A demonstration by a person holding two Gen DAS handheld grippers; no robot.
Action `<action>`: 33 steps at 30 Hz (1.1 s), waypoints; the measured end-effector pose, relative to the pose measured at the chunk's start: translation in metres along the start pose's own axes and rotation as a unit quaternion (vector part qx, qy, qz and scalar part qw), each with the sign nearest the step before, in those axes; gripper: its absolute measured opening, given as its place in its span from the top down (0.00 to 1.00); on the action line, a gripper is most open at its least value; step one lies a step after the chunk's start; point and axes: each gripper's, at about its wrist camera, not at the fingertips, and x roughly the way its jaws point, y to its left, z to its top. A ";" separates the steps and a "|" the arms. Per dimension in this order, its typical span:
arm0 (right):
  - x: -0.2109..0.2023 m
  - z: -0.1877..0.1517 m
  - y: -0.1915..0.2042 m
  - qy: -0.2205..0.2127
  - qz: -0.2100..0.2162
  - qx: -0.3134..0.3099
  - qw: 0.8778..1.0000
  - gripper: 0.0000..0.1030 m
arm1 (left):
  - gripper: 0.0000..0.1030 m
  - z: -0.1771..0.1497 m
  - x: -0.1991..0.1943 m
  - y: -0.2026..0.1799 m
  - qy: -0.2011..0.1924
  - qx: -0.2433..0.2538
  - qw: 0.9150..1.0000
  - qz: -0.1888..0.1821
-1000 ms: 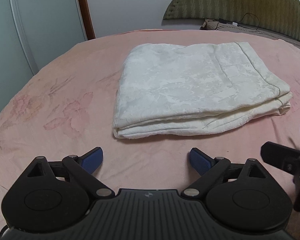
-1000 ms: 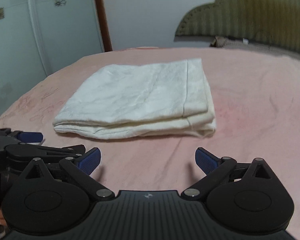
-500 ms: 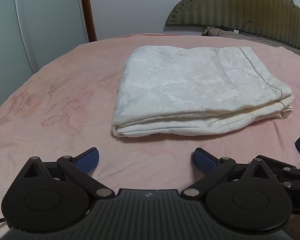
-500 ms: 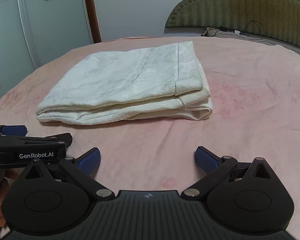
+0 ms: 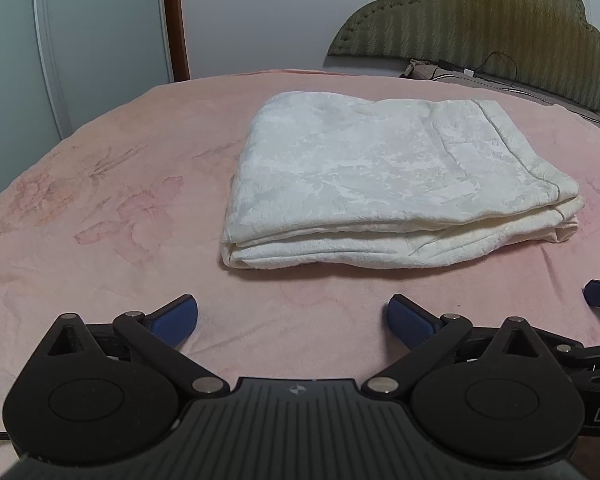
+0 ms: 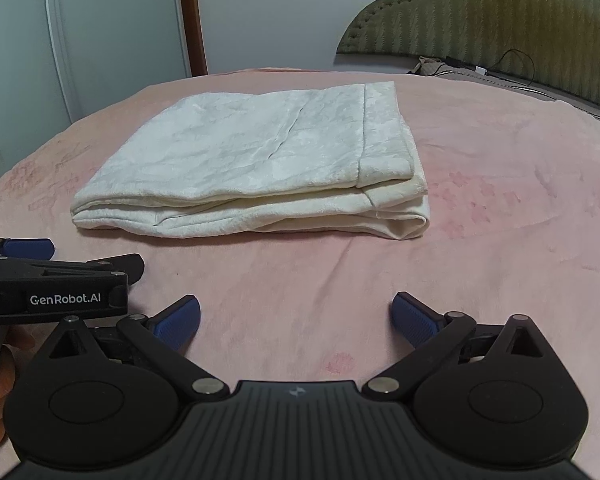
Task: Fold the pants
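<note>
Cream pants [image 5: 388, 184] folded into a flat stacked rectangle on the pink bedspread [image 5: 100, 208], layered edges facing the cameras. In left wrist view, pants at 12 to 1 o'clock from the left gripper [image 5: 293, 318], well apart from it; blue fingertips [image 5: 176, 314] spread wide, nothing between them, bare bedspread below. In right wrist view, pants [image 6: 260, 160] at 11 to 12 o'clock from the right gripper [image 6: 296, 318], likewise well apart; jaws wide apart, holding nothing. Left gripper body visible in right wrist view at 9 o'clock, low over the bedspread, near the folded bundle's near-left corner but not touching. Green padded headboard [image 6: 492, 12] at 1 o'clock beyond the bed; pale wardrobe door [image 5: 100, 20] with flower decals at 10 to 11 o'clock.
</note>
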 end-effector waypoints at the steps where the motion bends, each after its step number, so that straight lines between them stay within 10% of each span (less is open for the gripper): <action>1: 0.000 0.000 0.000 0.000 -0.001 -0.001 1.000 0.00 | 0.00 0.000 0.000 0.000 0.000 0.001 1.000 0.000; 33: 0.003 -0.001 -0.004 -0.008 0.023 -0.032 0.999 0.00 | 0.00 -0.002 0.000 0.000 -0.003 -0.005 1.000 -0.005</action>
